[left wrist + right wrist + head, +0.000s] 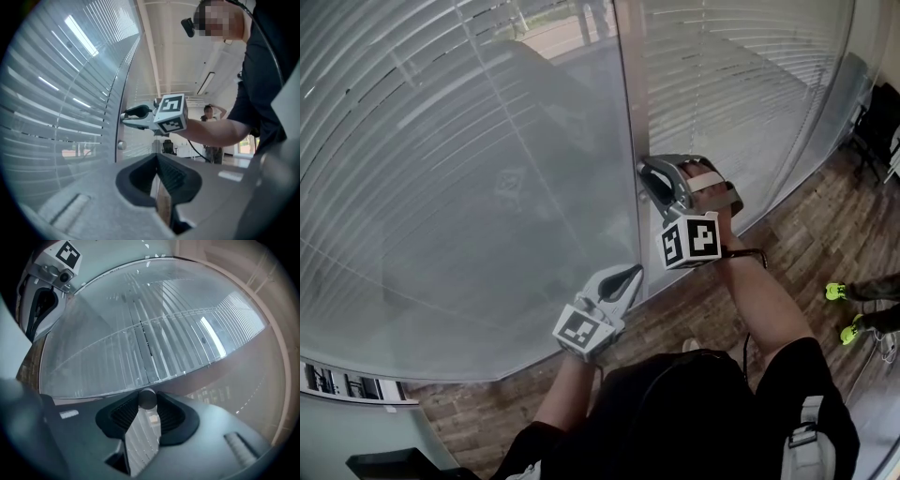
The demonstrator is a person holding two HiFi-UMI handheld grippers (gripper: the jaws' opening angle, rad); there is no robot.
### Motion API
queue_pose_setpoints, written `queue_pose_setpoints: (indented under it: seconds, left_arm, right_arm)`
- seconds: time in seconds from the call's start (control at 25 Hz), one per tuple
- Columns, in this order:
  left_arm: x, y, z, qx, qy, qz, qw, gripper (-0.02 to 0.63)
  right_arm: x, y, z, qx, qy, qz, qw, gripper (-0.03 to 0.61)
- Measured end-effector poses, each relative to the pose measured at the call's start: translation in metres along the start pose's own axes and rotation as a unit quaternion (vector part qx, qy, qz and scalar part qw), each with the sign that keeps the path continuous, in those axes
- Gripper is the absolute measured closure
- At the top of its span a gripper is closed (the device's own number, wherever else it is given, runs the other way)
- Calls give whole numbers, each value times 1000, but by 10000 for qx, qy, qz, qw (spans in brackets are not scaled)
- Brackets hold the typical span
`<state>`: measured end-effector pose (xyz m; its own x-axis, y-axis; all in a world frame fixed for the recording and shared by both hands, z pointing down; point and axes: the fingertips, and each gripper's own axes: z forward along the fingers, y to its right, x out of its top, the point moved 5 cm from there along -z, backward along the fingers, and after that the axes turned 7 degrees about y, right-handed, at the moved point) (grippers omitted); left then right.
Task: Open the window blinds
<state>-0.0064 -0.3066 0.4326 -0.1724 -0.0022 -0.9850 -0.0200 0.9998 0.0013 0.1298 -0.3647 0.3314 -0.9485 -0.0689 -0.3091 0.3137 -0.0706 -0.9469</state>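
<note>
Right tongs [649, 176] on the blind knob [147, 398]
They clamp the round knob by the window frame; left tongs [158, 161] are closed, empty. Next, probably: twist it to tilt the blinds [469, 169].

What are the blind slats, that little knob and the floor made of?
Blind slats: probably thin painted metal or plastic, pale grey, with bright reflected streaks.
Knob: dull grey, smooth and round, likely metal, possibly plastic.
Floor: brown wood or wood-look planks, with visible board seams.
</note>
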Motion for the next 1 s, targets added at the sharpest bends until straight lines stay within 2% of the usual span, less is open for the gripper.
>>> queue_pose_setpoints:
  seconds: [0.56,0.8,1.0]
  left_arm:
    - [6,3,-3,35,-141,-123,9998,609]
    - [-3,-2,-6,58,44,37,10000,609]
    - [7,3,-6,32,-166,-96,9998,609]
  right_arm:
    - [0,4,-1,-79,81,717,9974,453]
    - [-1,5,-2,-122,103,1026,9946,453]
    - [-1,7,-2,-151,162,1512,9883,453]
